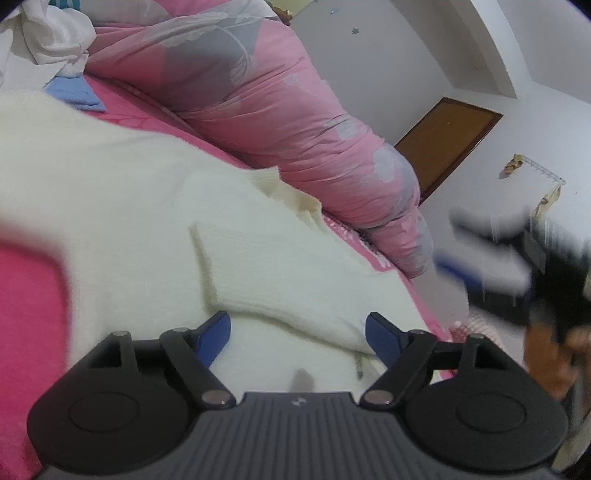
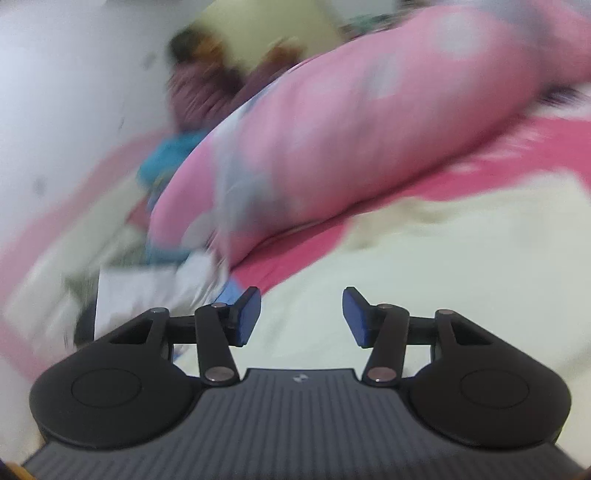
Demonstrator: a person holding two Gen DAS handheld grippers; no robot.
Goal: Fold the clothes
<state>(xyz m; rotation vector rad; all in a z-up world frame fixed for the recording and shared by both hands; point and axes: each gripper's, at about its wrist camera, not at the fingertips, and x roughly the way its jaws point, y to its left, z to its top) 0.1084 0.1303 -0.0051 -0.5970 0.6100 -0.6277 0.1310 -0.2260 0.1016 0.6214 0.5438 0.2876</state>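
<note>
1. Left wrist view, far left: pink bed sheet [image 1: 26, 314] exposed beside the blurred edge of the cream knit garment [image 1: 140, 221].
2. Upper left: white cloth [image 1: 48, 33] bunched at the top corner, with a folded light-blue cloth [image 1: 75, 94] lying just below it on the sheet.
3. Centre: cream knit garment spread on the bed, one folded flap lying over its body; frayed edge [image 1: 291, 195] close to the rolled pink quilt [image 1: 280, 110].
4. Bottom centre: left gripper [image 1: 297, 338] with fingers released, blue pads [image 1: 216, 338] well apart, nothing between them; garment directly beneath and ahead.
5. Right: brown door [image 1: 447, 142] in the white wall, wall hook rack [image 1: 539, 173] further right.
6. Far right: right gripper [image 1: 517, 266] seen heavily blurred, a hand [image 1: 550, 360] gripping it; finger state not readable in this view.
7. Right wrist view, strongly blurred. Left: white paper-like item [image 2: 147, 291] and blue cloth [image 2: 173, 155], details not resolvable.
8. Centre: right gripper [image 2: 301, 317] with fingers released, pads parted, holding nothing; cream knit garment [image 2: 424, 258] below and ahead of them.
9. Upper right: pink quilt [image 2: 351, 129] lying across the bed beyond the garment, a strip of pink sheet [image 2: 295, 254] between the two.
</note>
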